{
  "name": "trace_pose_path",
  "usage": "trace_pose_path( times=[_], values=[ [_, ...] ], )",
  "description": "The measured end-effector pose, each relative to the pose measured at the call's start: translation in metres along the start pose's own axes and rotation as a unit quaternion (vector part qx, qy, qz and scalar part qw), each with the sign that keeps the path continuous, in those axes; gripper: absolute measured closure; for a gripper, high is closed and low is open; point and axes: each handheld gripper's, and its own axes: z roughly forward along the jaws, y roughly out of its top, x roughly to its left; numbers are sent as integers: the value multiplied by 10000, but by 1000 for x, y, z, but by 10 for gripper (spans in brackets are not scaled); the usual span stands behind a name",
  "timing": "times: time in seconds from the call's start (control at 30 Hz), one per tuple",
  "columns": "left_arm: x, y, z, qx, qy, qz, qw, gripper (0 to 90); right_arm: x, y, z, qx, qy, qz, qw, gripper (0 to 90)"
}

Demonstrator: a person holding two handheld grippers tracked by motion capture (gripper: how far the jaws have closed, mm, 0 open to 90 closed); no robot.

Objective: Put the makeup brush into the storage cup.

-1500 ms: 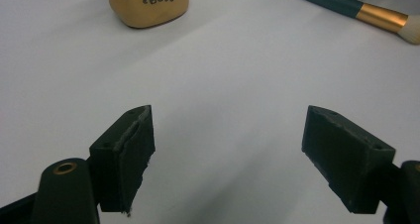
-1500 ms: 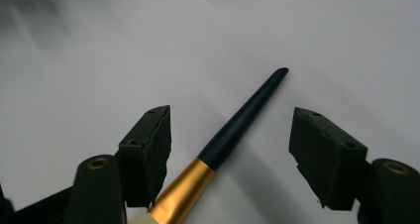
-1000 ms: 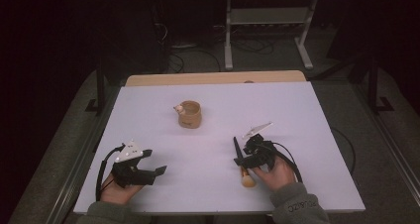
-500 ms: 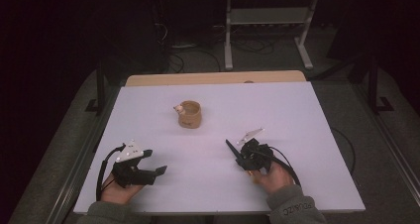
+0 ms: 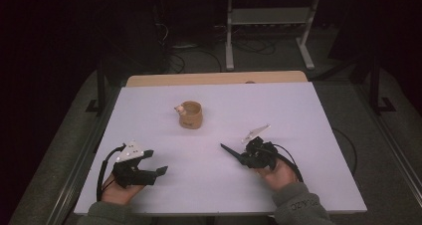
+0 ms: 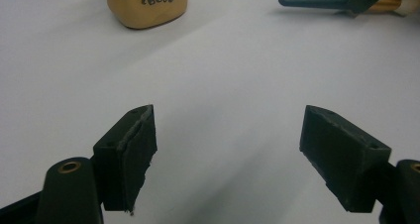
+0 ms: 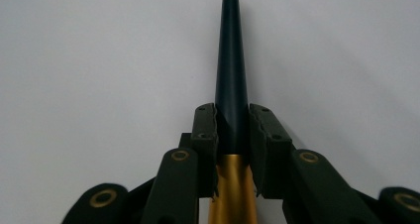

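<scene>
A white table (image 5: 318, 135) carries a tan cup (image 5: 191, 115), standing well ahead of both grippers. The right gripper (image 7: 233, 122) is clamped on a brush (image 7: 231, 60), its dark tapered handle jutting forward past the fingertips, gold ferrule behind them. The left gripper (image 6: 228, 149) is spread wide, holding nothing. Likely the brush is picked up; cupping it remains.

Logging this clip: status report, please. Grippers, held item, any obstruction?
Left gripper open, empty. Right gripper shut on brush, dark handle pointing forward. Tan cup upright mid-table, apart from both. Nothing between.
</scene>
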Motion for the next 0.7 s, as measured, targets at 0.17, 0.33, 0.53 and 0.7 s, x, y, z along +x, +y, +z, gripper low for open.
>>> trace_pose_path(
  times=[0.17,0.33,0.53,0.7],
  values=[
    [1,3,-1,8,-30,92,10000,228,-10,0,-19,-79,132,-101,9998,739],
    [0,8,-2,7,-125,139,9998,243,-13,2,-35,-158,201,-261,9993,739],
    [-3,23,-5,85,-255,413,9988,255,-14,5,-55,-262,320,-448,9981,738],
    [-7,39,-8,65,-373,590,9975,266,-12,8,-66,-299,457,-721,9959,738]
  ],
)
